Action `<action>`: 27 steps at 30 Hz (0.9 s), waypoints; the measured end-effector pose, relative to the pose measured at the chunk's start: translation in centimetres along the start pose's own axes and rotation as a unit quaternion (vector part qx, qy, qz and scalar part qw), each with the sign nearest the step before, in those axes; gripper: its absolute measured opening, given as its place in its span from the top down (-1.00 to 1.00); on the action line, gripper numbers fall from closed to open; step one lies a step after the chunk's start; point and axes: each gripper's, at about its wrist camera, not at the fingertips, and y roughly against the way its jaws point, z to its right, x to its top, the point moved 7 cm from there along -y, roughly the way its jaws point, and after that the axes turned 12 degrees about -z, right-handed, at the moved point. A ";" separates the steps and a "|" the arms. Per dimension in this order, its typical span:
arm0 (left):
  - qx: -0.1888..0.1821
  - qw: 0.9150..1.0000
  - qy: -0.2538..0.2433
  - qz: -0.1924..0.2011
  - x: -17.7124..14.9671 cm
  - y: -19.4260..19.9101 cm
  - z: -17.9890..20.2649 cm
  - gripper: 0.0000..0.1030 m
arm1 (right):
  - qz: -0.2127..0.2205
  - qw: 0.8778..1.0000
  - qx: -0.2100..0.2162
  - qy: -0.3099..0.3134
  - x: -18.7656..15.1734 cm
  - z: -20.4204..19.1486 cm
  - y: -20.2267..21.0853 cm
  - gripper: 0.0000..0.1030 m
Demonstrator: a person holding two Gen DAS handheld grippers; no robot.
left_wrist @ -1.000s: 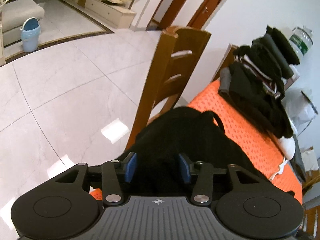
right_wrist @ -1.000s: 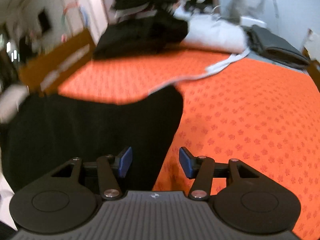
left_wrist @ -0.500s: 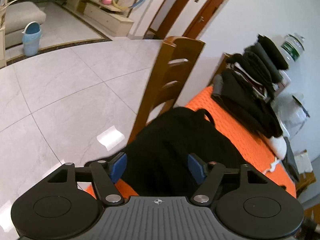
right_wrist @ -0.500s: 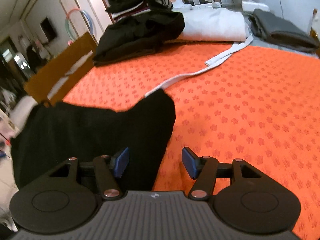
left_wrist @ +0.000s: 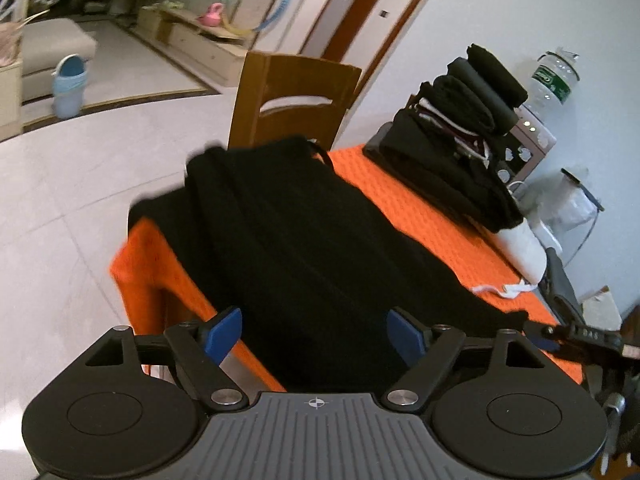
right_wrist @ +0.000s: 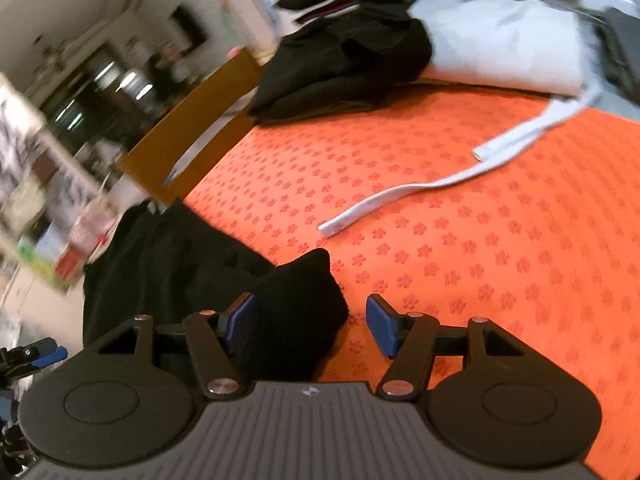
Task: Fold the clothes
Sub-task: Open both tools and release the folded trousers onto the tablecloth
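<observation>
A black garment (left_wrist: pixel 304 248) lies spread along the near left edge of the orange-covered table (left_wrist: pixel 452 236), one end hanging over the corner. My left gripper (left_wrist: pixel 316 334) is open just above the garment's near part, holding nothing. In the right wrist view the garment (right_wrist: pixel 192 268) lies at the lower left, with a folded corner (right_wrist: pixel 308 292) between the open pads. My right gripper (right_wrist: pixel 312 322) is open and empty over that corner.
A wooden chair (left_wrist: pixel 292 100) stands at the table's far left edge. A stack of folded dark clothes (left_wrist: pixel 456 136) and a white folded garment (right_wrist: pixel 504 48) sit at the far side. A white strap (right_wrist: pixel 432 188) lies on the cloth. A water bottle (left_wrist: pixel 552 80) stands behind the stack.
My left gripper let go of the black garment, opened wide and pulled back and up. The garment now lies flat on the table. My right gripper stayed open and shifted slightly.
</observation>
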 end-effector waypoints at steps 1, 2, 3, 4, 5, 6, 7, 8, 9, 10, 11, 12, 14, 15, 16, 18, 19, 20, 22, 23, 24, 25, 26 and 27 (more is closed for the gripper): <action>0.002 1.000 0.002 0.004 -1.1 0.0 0.7 -0.60 | -0.006 1.000 0.008 0.021 0.2 0.1 0.1 -0.31; 0.005 1.000 0.003 0.007 -2.2 0.0 1.5 -0.61 | -0.012 0.999 0.015 0.044 0.3 0.1 0.2 -0.32; 0.009 1.000 0.003 0.007 -3.2 0.0 2.2 -0.61 | -0.021 0.997 0.022 0.072 0.4 0.1 0.3 -0.33; 0.013 1.000 0.003 0.007 -4.3 -0.1 3.0 -0.61 | -0.029 0.994 0.028 0.098 0.5 0.1 0.4 -0.34; 0.018 1.000 0.003 0.006 -5.3 -0.2 3.7 -0.61 | -0.037 0.991 0.033 0.125 0.5 0.1 0.5 -0.34; 0.022 1.000 0.006 0.005 -6.2 -0.3 4.3 -0.61 | -0.048 0.986 0.036 0.156 0.5 0.1 0.5 -0.35; 0.023 1.000 0.012 0.002 -7.1 -0.4 4.9 -0.61 | -0.058 0.981 0.035 0.181 0.5 0.0 0.6 -0.35; 0.023 1.000 0.019 0.000 -7.9 -0.6 5.6 -0.61 | -0.067 0.976 0.033 0.203 0.5 -0.1 0.7 -0.35; 0.025 0.999 0.022 -0.001 -8.6 -0.6 6.1 -0.61 | -0.075 0.971 0.034 0.224 0.5 -0.2 1.0 -0.35; 0.027 0.999 0.024 -0.001 -9.3 -0.7 6.7 -0.61 | -0.080 0.967 0.036 0.239 0.5 -0.3 1.3 -0.35; 0.029 0.999 0.023 0.000 -9.9 -0.7 7.3 -0.61 | -0.083 0.964 0.039 0.251 0.5 -0.3 1.6 -0.35; 0.032 0.999 0.021 0.002 -10.4 -0.6 7.8 -0.61 | -0.081 0.962 0.040 0.258 0.4 -0.3 2.1 -0.35; 0.037 0.999 0.014 0.009 -11.3 -0.4 8.8 -0.62 | -0.078 0.958 0.044 0.271 0.4 -0.4 3.1 -0.35; 0.040 0.999 0.011 0.012 -11.8 -0.3 9.3 -0.61 | -0.076 0.957 0.044 0.276 0.4 -0.4 3.6 -0.36; 0.045 0.999 0.007 0.015 -12.2 -0.2 9.7 -0.61 | -0.073 0.958 0.041 0.274 0.3 -0.2 4.1 -0.36; 0.051 0.998 -0.003 0.023 -13.0 0.0 10.5 -0.61 | -0.069 0.962 0.033 0.264 0.2 0.3 5.0 -0.36; 0.052 0.998 -0.006 0.029 -13.4 0.2 10.7 -0.62 | -0.066 0.963 0.028 0.259 0.1 0.6 5.6 -0.36; 0.053 0.998 -0.006 0.035 -13.8 0.3 10.8 -0.62 | -0.063 0.965 0.024 0.254 0.0 0.9 6.1 -0.36; 0.065 0.997 -0.002 0.038 -14.8 0.6 11.2 -0.61 | -0.064 0.964 0.019 0.258 -0.2 1.2 7.1 -0.36; 0.075 0.996 0.000 0.040 -15.4 0.9 11.6 -0.61 | -0.066 0.963 0.016 0.261 -0.4 1.4 7.7 -0.36; 0.082 0.996 0.002 0.044 -15.9 1.3 11.9 -0.61 | -0.067 0.961 0.014 0.267 -0.5 1.4 8.3 -0.36; 0.088 0.995 0.005 0.049 -16.4 1.7 12.3 -0.62 | -0.070 0.958 0.014 0.277 -0.6 1.4 8.9 -0.36; 0.094 0.994 0.009 0.053 -16.8 2.0 12.7 -0.62 | -0.073 0.955 0.015 0.286 -0.7 1.4 9.6 -0.36; 0.100 0.993 0.013 0.056 -17.3 2.3 13.1 -0.62 | -0.075 0.952 0.017 0.295 -0.8 1.4 10.3 -0.36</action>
